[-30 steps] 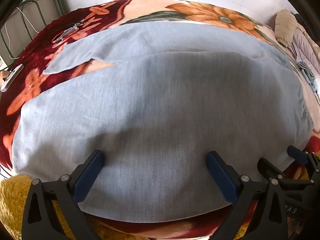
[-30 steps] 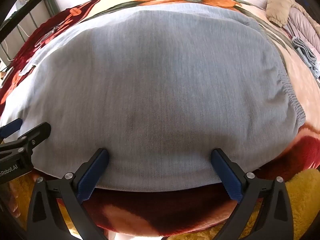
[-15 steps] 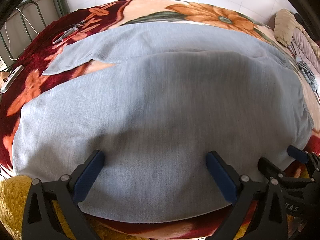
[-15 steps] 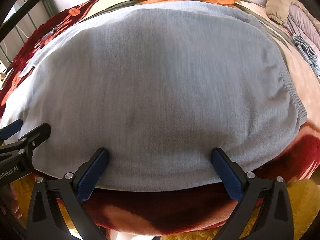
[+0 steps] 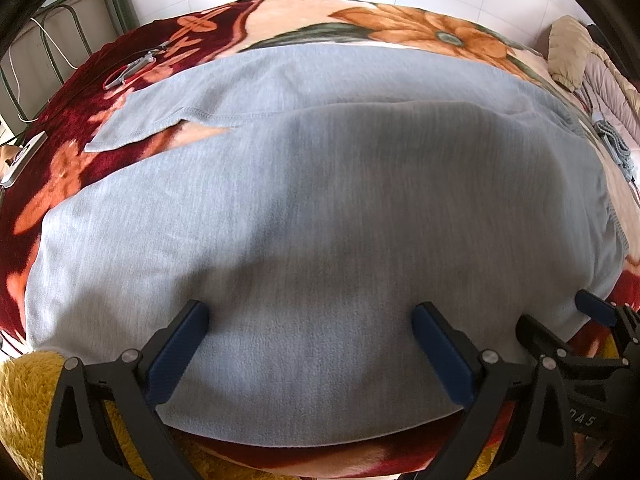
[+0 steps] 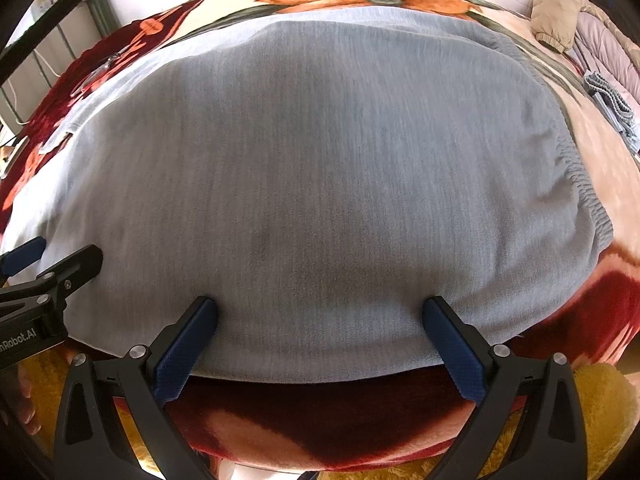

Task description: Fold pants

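A: The fingers [image 5: 178, 354] of the left gripper [image 5: 310, 348] stood wide apart, blue pads facing inward, with nothing clamped between them. They hung over the near edge of the pants [image 5: 320, 208]; whether the tips touched the cloth I could not tell.

B: And the other one?

A: The same. The right gripper [image 6: 320, 342] was spread wide too, its fingers [image 6: 186, 348] straddling the near hem of the grey fabric and gripping nothing. In the left wrist view it showed at the lower right edge, just beside the left one.

B: Where were the pants themselves?

A: Spread flat on a floral blanket [image 5: 80, 132], dark red with orange flowers. They were light grey and filled most of both views. The elastic waistband [image 6: 580, 188] lay bunched at the right side. At the far left, one leg's hem [image 5: 136, 130] peeked out from under the upper layer, with a sliver of blanket showing between the two.

B: So one leg lay over the other?

A: It looked so, not quite aligned at that far end.

B: Anything else around?

A: A yellow fuzzy cover [image 5: 24, 392] below the blanket's near edge, a beige jacket [image 6: 560, 12] piled at the far right, and a small folded grey cloth [image 6: 608, 100] near it. A green metal rack [image 5: 60, 40] stood at the left.
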### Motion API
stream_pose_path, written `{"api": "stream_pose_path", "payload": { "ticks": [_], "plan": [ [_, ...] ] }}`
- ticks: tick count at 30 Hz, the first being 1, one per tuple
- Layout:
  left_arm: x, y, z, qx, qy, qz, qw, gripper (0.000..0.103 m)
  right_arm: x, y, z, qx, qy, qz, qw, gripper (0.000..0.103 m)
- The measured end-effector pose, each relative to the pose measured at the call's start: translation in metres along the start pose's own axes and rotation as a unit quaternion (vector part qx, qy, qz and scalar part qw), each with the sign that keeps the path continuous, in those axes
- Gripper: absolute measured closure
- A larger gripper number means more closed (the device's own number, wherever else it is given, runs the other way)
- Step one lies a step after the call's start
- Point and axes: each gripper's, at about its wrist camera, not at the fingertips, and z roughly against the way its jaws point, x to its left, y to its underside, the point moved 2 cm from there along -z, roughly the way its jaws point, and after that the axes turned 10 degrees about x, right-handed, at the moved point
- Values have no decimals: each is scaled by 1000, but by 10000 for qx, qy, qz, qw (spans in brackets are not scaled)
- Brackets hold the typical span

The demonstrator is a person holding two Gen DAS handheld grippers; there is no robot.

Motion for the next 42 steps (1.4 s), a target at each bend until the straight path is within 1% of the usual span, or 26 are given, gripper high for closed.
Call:
{"api": "stream_pose_path", "payload": {
  "ticks": [28, 38, 39, 41, 42],
  "plan": [
    [-2, 0, 0, -6, 7, 6, 10000, 0, -6, -3, 0, 51, -27, -15, 10000, 0],
    [-4, 0, 1, -97, 10, -43, 9999, 0, -10, 5, 8, -85, -63, 63, 9999, 0],
    [-4, 0, 2, -104, 29, -36, 9999, 0, -11, 6, 9, -88, -68, 85, 9999, 0],
    [-3, 0, 3, -124, 55, -29, 9999, 0, -13, 7, 15, -68, -92, 104, 9999, 5],
    [-2, 1, 4, -133, 61, -17, 9999, 0, -16, 7, 17, -57, -112, 91, 9999, 9]
  ]
}}
